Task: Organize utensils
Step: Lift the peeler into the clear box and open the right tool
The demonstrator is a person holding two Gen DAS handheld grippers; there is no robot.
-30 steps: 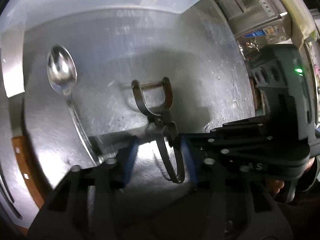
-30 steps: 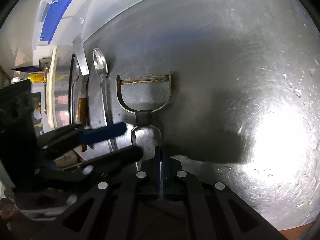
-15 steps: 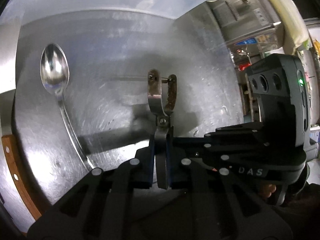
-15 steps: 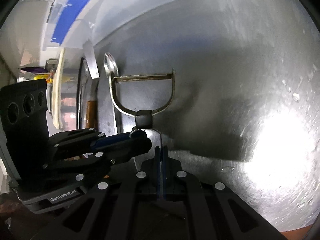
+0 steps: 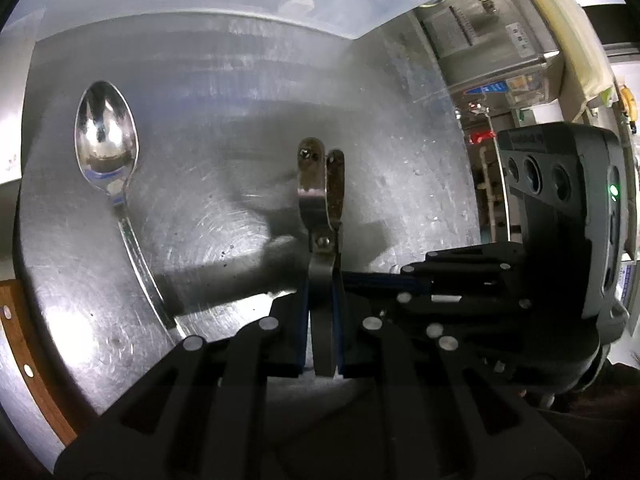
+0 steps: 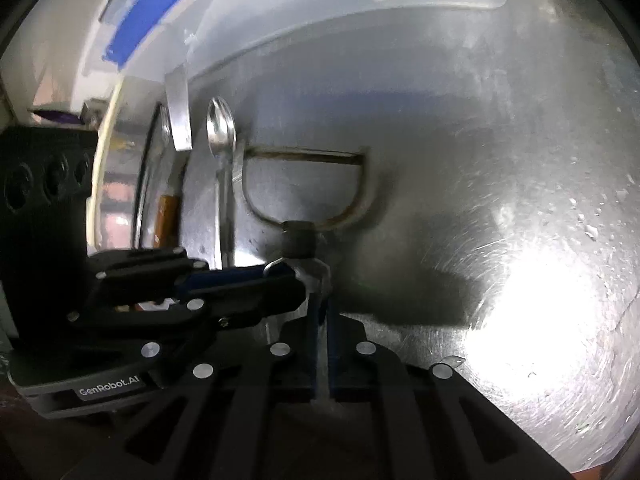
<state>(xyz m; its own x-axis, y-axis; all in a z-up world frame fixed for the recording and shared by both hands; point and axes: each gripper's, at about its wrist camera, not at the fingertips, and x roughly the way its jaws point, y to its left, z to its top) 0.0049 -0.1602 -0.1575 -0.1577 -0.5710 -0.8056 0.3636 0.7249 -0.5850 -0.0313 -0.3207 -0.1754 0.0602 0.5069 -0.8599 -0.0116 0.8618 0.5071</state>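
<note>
Both grippers meet at the peeler (image 5: 322,196) over a scratched steel counter (image 5: 400,160).

Left gripper (image 5: 322,328): jaws narrow, clamped on the peeler's flat metal handle. From this wrist the peeler shows edge-on, head up and away from the camera.

Right gripper (image 6: 323,312): jaws pressed almost together. The lower end of the peeler (image 6: 298,200) handle appears to run between them, but the contact is dark and blurred; whether they truly pinch it cannot be told. From this wrist the Y-shaped head faces the camera, blade bar across the top.

Nearby: a spoon (image 5: 106,152) flat on the counter, bowl away, well left of the peeler. A wooden-handled knife (image 5: 24,344) lies further left at the counter's edge. A clear plastic bin (image 6: 320,20) stands behind.

Risks, as judged:
- Two grips on one thin handle: pulling in different directions could twist it loose.
- Slick flat metal may pivot in the pads, head swinging down.
- Lowering carelessly could knock the spoon.
</note>
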